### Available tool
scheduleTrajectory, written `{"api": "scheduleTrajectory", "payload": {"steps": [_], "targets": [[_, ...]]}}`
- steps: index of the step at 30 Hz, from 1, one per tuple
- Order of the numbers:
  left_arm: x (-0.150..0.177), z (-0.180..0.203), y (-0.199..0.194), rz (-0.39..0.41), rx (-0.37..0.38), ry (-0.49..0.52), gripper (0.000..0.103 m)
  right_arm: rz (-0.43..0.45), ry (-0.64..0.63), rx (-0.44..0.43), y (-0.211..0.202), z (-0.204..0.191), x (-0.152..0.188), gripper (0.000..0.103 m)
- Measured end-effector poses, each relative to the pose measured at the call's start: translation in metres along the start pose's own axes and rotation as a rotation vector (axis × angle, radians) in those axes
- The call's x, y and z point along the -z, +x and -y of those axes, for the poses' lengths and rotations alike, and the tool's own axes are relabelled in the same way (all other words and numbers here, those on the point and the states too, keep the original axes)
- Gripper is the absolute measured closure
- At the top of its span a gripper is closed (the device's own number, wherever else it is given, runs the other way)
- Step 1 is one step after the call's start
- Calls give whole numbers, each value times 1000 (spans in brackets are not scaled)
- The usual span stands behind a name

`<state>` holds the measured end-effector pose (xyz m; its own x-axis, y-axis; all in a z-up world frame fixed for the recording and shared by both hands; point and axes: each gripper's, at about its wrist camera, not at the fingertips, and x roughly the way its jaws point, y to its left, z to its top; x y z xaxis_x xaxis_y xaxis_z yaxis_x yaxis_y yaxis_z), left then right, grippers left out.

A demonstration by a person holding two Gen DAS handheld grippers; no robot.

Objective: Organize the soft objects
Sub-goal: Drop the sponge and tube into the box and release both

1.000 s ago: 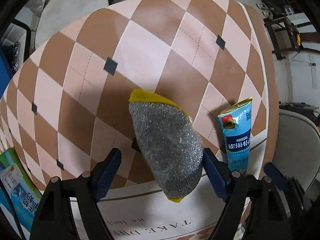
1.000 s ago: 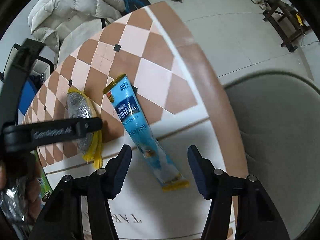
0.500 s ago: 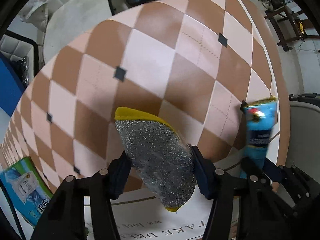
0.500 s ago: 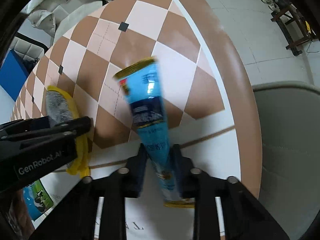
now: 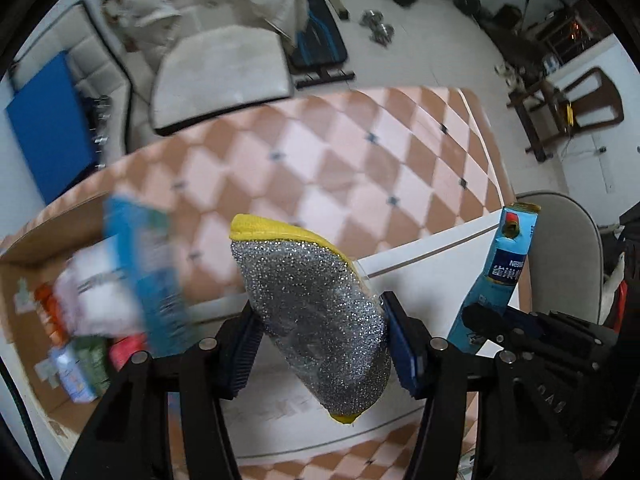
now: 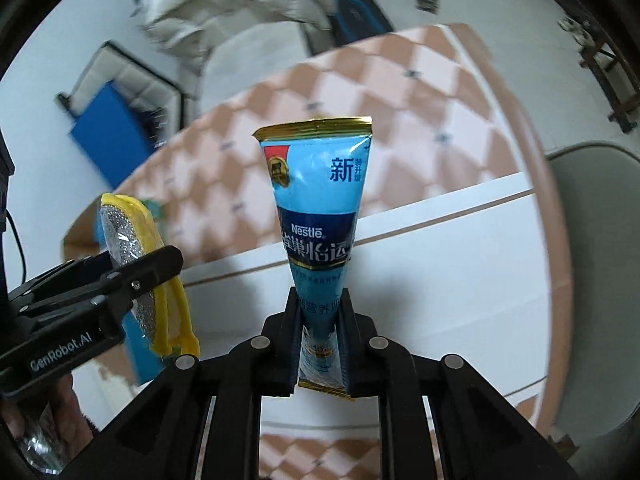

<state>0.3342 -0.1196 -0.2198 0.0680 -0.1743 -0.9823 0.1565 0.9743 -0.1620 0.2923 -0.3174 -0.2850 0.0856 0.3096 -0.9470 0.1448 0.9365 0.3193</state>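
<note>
A silver scouring sponge with a yellow rim (image 5: 316, 316) hangs in the air above the table, and my left gripper (image 5: 318, 344) is shut on its sides. The right wrist view shows the same sponge (image 6: 128, 240) edge-on at the left, clamped in the left gripper (image 6: 100, 280). My right gripper (image 6: 320, 320) is shut on the lower end of a blue Nestle pouch (image 6: 320, 216), which stands upright above the table. In the left wrist view that pouch (image 5: 504, 272) appears at the right.
An open cardboard box (image 5: 24, 280) holding several packets sits at the left on the chequered tablecloth (image 5: 320, 168). Padded chairs stand beyond the table (image 5: 220, 68) and at its right (image 5: 568, 264). Weights and a wooden rack lie on the floor behind.
Both grippers closed on their objects and lifted them off the table: the left took the sponge, the right took the pouch. The views now sit higher, showing the box and the room.
</note>
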Motion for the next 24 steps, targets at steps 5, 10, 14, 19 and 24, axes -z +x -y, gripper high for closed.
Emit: {"api": "scheduleTrajectory", "payload": {"steps": [5,10,14,19,24], "targets": [[38,-101,-40,48,-34,-69,48,11,-93,-59,-22,-87,35,86],[61,-186,-64,61,-110,-130,48,8,-190,-82,-21,-180,58,86],[58,-243,-63,46,-161,-164,48,2,-232,-60,-1,-237,61,86],[38,-289,-43,-5,-159,-199,48,-17,-255,20,35,-281,50,86],[14,-313,-11,-59,-172,-207,48,-59,-237,84,70,-292,39,86]]}}
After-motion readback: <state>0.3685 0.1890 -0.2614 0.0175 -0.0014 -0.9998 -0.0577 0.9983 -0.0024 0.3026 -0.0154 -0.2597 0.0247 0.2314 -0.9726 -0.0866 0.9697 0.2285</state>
